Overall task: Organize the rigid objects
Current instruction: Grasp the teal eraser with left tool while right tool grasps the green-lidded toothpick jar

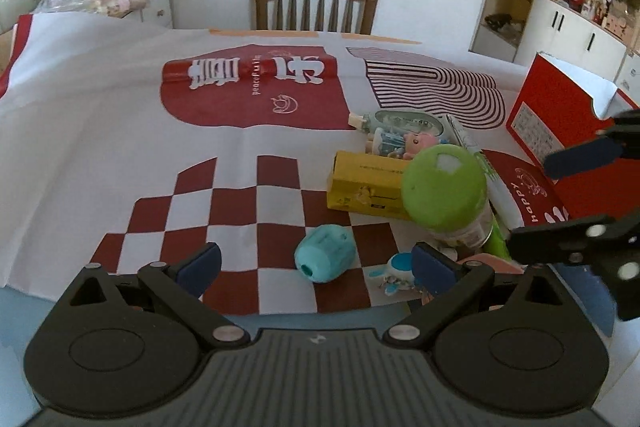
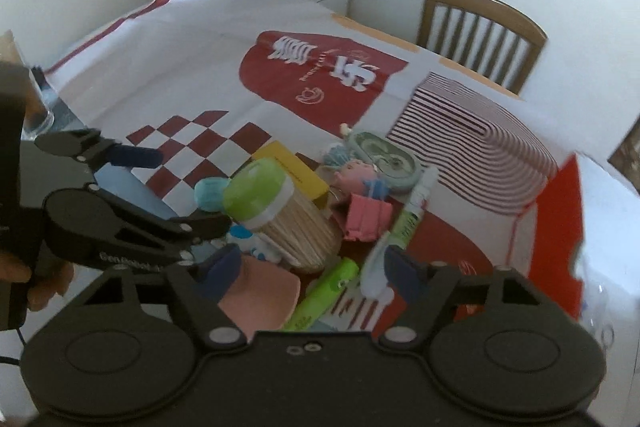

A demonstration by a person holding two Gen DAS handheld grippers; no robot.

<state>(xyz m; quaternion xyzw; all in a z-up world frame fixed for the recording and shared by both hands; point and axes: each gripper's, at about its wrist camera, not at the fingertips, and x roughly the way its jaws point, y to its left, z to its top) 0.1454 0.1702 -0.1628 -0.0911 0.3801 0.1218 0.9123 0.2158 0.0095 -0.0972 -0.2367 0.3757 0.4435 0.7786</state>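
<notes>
Clutter sits bunched on the near right part of the surface (image 1: 100,107), on a red-and-white printed cloth. We note a green-lidded toothpick jar (image 1: 448,187) standing against a yellow box (image 1: 368,187), a teal barrel-shaped sharpener (image 1: 325,253) lying alone on the checkered print, a green marker (image 2: 328,293), a pink clip (image 2: 366,219), a pig figure (image 2: 352,173) and a pale green tape dispenser (image 2: 384,155) farther back. A red box (image 1: 560,115) stands open at the far right and looks to us like the probable destination, though we cannot confirm it. Our left hand-held gripper (image 1: 316,261) hovers low with its jaws spread wide and nothing between them; the sharpener lies just ahead, between the blue pads. Our right hand-held gripper (image 2: 314,269) is likewise wide open and empty, poised over the marker and a pink flat item (image 2: 264,299) at the pile's near edge. Risks as we judge them: the sharpener is rounded and may roll or squirt out if the pads close off-centre; the two grippers are near each other and could collide; reaching into the pile could tip the tall jar, which is top-heavy in appearance, or nudge the marker off the near edge. The right view is blurred, so fine contacts are unclear.
</notes>
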